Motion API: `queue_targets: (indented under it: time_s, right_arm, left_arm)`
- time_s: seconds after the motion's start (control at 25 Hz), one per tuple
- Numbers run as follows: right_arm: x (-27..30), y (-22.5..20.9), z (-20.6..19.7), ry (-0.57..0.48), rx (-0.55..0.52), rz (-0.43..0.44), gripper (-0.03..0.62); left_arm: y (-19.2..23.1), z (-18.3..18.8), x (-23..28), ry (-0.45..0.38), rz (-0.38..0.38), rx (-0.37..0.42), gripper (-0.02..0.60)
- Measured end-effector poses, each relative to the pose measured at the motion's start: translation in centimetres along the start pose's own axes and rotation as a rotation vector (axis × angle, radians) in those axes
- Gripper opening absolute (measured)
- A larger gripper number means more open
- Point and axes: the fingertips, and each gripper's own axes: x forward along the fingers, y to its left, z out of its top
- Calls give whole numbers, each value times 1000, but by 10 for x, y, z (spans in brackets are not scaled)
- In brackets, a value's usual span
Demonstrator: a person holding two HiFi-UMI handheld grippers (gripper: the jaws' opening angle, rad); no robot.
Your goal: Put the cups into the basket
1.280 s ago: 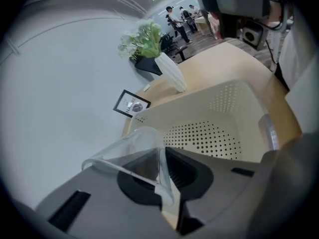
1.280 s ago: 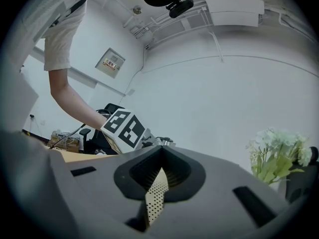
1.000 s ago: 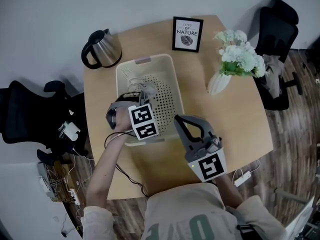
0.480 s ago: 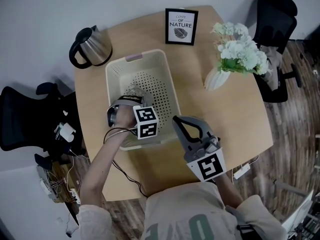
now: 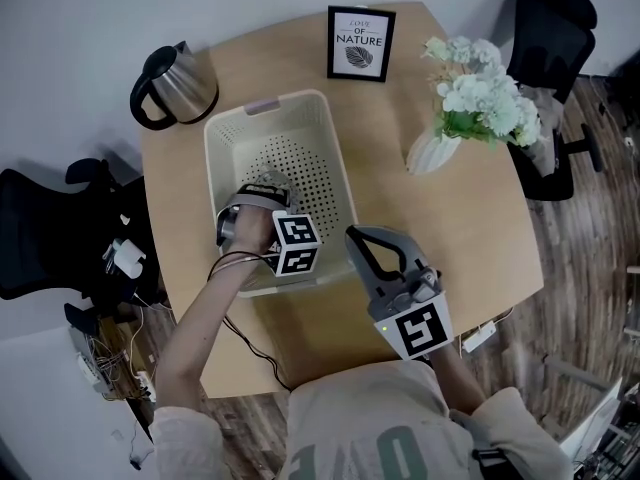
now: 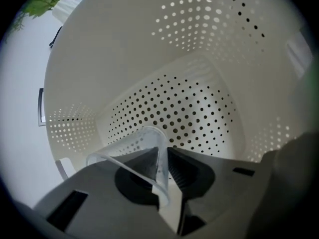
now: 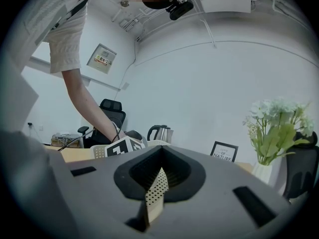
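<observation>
Clear plastic cup (image 6: 130,151): inside the basket (image 6: 124,59) by the table's (image 5: 470,228) left edge, low over its perforated floor. It is tilted, rim toward the left claw (image 6: 163,156), wall between its opening jaws. Right claw (image 7: 160,169): closed, empty, farther off.

Inside the basket (image 6: 199,78), the left tool (image 6: 163,153), jaws opening, straddles a clear cup (image 6: 135,142).
</observation>
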Motion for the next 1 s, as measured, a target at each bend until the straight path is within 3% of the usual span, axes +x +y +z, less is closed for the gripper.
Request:
queue_targets:
  time_s: [0.2,0.44,0.72,1.0]
  right_arm:
    - [-4,1,2,-11,8,0,-2]
    - [-11,-1,7,-32,26,-22,-2]
    - [-19,-2,21,-79,33,-39,-2]
    - [-26,11,41,-111,-17,-18,-2]
  left_arm:
    - [14,10,-6,-38,79,-42,123]
    - [20,14,-14,-58,107,-77,232]
    - [32,2,-35,-16,226,-117,233]
    - [35,-10,-72,-33,298,-205,230]
